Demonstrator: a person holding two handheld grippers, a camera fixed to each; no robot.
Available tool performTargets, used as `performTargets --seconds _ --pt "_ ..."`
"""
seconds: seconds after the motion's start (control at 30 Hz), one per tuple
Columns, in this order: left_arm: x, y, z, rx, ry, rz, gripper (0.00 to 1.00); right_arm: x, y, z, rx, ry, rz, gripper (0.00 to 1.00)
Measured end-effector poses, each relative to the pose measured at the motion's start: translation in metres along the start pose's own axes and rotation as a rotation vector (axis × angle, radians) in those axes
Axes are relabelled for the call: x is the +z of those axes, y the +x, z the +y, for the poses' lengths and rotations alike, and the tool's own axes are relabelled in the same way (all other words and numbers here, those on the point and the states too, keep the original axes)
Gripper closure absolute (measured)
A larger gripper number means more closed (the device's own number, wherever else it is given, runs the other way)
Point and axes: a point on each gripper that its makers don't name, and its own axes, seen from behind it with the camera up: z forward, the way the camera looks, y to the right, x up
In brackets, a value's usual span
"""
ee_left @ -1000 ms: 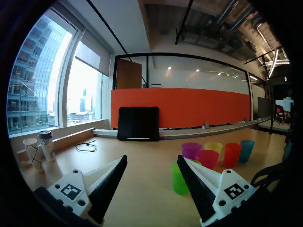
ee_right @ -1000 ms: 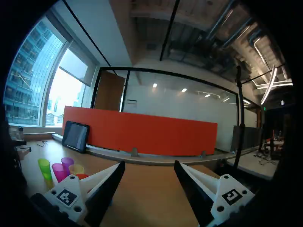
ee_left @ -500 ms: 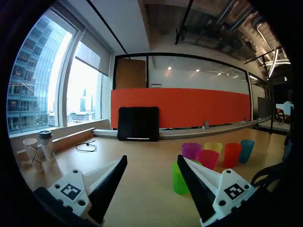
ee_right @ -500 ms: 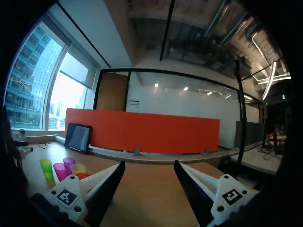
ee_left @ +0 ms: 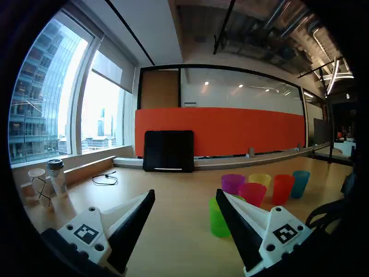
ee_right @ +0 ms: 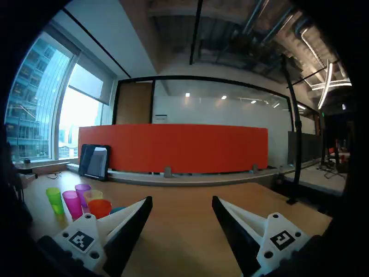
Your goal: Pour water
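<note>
Several coloured plastic cups stand grouped on the wooden table (ee_left: 180, 240). In the left gripper view a green cup (ee_left: 218, 219) is nearest, partly behind my right finger, with purple (ee_left: 233, 183), pink (ee_left: 252, 194), yellow (ee_left: 260, 179), orange (ee_left: 282, 188) and teal (ee_left: 300, 183) cups beyond. My left gripper (ee_left: 184, 197) is open and holds nothing, short of the cups. In the right gripper view the same cups sit at the far left: green cup (ee_right: 55, 200), pink (ee_right: 73, 204), orange (ee_right: 99, 207). My right gripper (ee_right: 181, 202) is open and holds nothing.
A black tablet (ee_left: 168, 151) leans against the orange partition (ee_left: 230, 129) at the back. Two paper coffee cups (ee_left: 56, 177) and a cable (ee_left: 105, 178) lie near the window ledge on the left. A black pole (ee_right: 297, 152) stands at the table's right.
The right gripper's view has swung and tipped down a little, so the cups show larger and the orange one has come out from behind the finger. The left gripper has held still.
</note>
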Motion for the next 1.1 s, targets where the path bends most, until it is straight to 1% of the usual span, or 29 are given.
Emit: performTargets --seconds 0.3,0.6,1.1 --pt "-0.001 0.0 0.001 0.0 0.0 0.0 0.01 0.0 -0.025 0.008 0.012 -0.005 -0.017 0.0" --pt "-0.002 0.0 0.001 0.0 0.0 0.0 0.02 0.002 -0.038 0.015 0.059 -0.004 -0.042 0.0" --pt "-0.001 0.0 0.001 0.0 0.0 0.0 0.01 0.001 -0.037 0.009 0.017 0.004 -0.028 0.0"
